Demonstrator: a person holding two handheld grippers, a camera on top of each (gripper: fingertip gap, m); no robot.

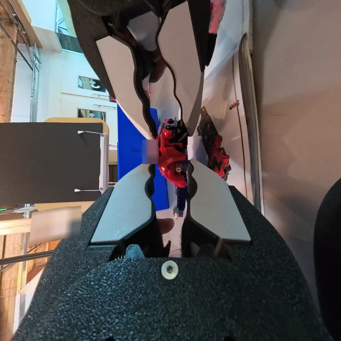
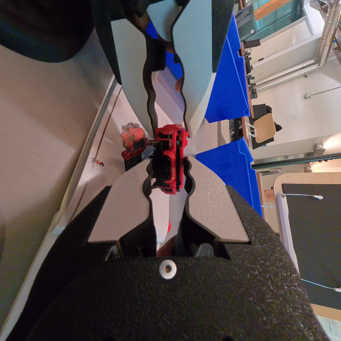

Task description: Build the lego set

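text: none legible | signs: none legible | labels: blurred

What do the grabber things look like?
Both match. The left gripper and the right gripper each have a rough black speckled body, one pale round screw in the middle, and two flat grey fingers with wavy black rubbery inner edges.

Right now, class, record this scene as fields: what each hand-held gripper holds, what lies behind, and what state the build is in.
left hand-held gripper: shut on red and black lego assembly
right hand-held gripper: shut on the same assembly, opposite end
behind: second lego build on white table; blue bins
build state: unfinished, held off the table
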